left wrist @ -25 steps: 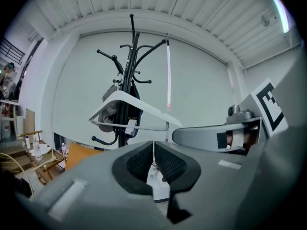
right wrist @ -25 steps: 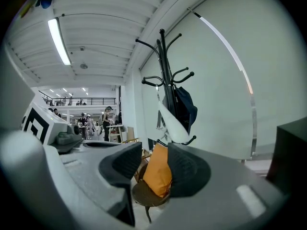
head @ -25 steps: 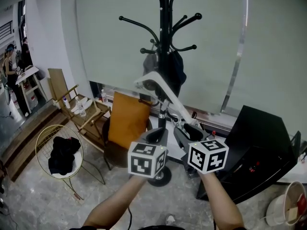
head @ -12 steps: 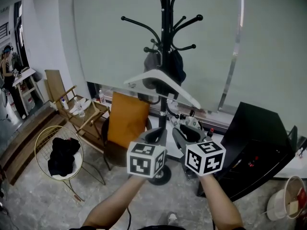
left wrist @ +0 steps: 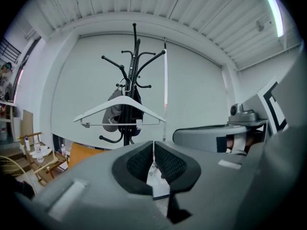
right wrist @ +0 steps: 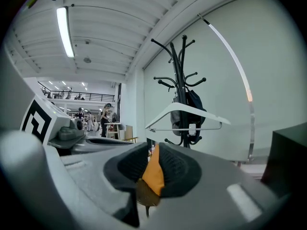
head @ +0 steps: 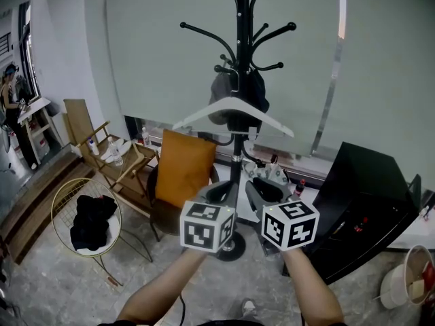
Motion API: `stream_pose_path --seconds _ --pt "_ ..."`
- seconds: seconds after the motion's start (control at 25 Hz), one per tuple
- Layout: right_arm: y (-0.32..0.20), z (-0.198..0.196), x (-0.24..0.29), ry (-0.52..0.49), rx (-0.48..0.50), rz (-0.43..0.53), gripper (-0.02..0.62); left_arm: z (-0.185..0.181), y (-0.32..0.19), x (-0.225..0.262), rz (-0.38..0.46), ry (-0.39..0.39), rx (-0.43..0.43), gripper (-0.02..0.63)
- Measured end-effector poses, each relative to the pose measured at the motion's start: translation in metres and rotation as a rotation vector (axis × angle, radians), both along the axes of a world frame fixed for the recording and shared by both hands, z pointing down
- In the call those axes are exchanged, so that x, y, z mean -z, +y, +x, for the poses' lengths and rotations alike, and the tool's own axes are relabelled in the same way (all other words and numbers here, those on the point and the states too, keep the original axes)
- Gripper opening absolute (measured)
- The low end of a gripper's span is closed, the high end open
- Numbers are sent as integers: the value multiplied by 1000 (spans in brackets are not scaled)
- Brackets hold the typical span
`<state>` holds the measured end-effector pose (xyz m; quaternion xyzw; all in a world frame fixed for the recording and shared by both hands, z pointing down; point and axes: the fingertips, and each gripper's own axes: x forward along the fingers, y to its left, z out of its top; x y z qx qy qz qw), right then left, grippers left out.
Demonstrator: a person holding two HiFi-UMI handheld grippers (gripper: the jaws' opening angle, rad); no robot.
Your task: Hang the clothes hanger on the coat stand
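Hanger's gone from tilted to level since a second ago, and both grippers backed off toward me. Coat stand (head: 239, 26) now carries the white clothes hanger (head: 204, 113) on a middle hook, far side. Right gripper (head: 268, 185) is closing on nothing; left gripper (head: 219, 192) is pinched together, empty. My guess at the risk: leftover sway slips a shallow-seated hook off.

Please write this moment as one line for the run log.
hanger: hangs on coat stand | left gripper: shut, empty | right gripper: jaws closing, nothing between them, clear of hanger
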<state>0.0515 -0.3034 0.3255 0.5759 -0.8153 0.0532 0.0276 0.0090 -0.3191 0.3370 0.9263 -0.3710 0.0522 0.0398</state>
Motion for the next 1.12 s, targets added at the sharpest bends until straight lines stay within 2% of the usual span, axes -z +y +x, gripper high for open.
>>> stream_pose_path --seconds 0.2,1.12 --pt "5 -10 1 11 -6 11 27 -9 3 -1 4 1 -9 12" --pt "15 -14 9 23 -27 33 26 -2 10 5 31 -14 -75 12"
